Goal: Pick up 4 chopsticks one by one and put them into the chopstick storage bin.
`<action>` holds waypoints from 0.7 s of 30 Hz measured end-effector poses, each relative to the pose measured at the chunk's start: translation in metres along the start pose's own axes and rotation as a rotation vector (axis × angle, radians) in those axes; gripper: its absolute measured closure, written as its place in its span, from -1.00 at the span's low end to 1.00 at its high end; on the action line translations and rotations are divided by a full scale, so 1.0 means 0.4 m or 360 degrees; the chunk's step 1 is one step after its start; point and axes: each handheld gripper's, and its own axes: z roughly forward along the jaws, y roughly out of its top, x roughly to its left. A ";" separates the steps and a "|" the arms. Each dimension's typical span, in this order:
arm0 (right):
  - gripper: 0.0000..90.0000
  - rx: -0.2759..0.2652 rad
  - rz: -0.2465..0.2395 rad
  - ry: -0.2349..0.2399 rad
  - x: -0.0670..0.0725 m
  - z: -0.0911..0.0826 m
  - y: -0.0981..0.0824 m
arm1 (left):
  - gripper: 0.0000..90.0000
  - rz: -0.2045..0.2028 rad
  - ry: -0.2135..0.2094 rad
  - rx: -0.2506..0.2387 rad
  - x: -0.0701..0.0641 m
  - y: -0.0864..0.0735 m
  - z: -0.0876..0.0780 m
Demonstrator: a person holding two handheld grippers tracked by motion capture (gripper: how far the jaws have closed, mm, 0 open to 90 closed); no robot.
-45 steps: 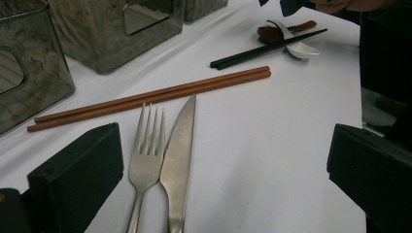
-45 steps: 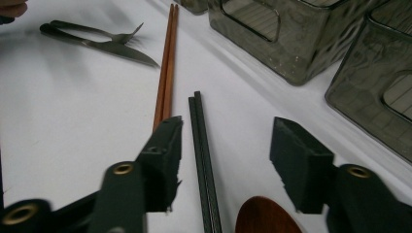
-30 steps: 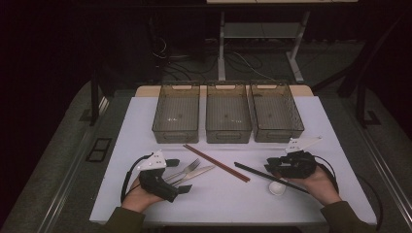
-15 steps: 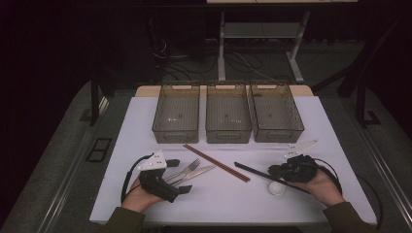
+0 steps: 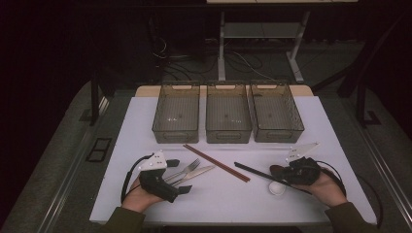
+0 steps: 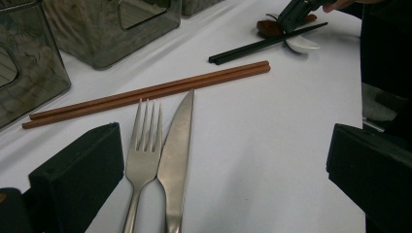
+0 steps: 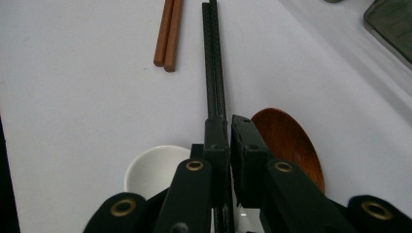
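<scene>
On the white counter [image 5: 252, 201], the left gripper [image 5: 176, 175] rests at the near left, its fingers [image 6: 77, 170] wide apart with nothing pressed between them. A steel fork [image 6: 143, 145] and table knife [image 6: 176, 141] lie side by side between them, tips pointing away, as in the earlier high views. Just beyond the tips lies a pair of brown chopsticks [image 5: 216, 163], slanted across the middle of the counter and untouched. Three empty smoke-tinted bins [image 5: 228, 114] stand in a row at the far edge.

To the right, the pair of black chopsticks [image 7: 214, 58] runs away from the right gripper [image 7: 229, 127]. This is where the change lies: the right gripper's fingers [image 7: 216, 141] have just been closing and now stand narrow, with the near end of the black chopsticks between them, apparently clamped. A brown wooden spoon [image 7: 289, 141] lies just to one side of these fingers and a white ceramic spoon [image 7: 155, 170] to the other, both still on the counter.

The chopsticks' far end still appears to rest on the counter, so the pair is probably gripped but not yet lifted. Judging by the layout, the likely next step is to raise the pair and carry it to one of the bins; a grip at the very end leaves a long free length that may droop or swing.
</scene>
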 end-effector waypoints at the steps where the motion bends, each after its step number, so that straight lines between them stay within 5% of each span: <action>1: 0.89 0.0000 0.0000 0.0002 -0.001 0.000 0.000 | -1.00 0.0001 0.0001 0.0001 0.000 0.000 0.000; 21: 0.89 0.0032 -0.0013 -0.0003 -0.002 0.018 0.001 | -1.00 -0.0002 0.0006 0.0006 0.000 0.000 0.001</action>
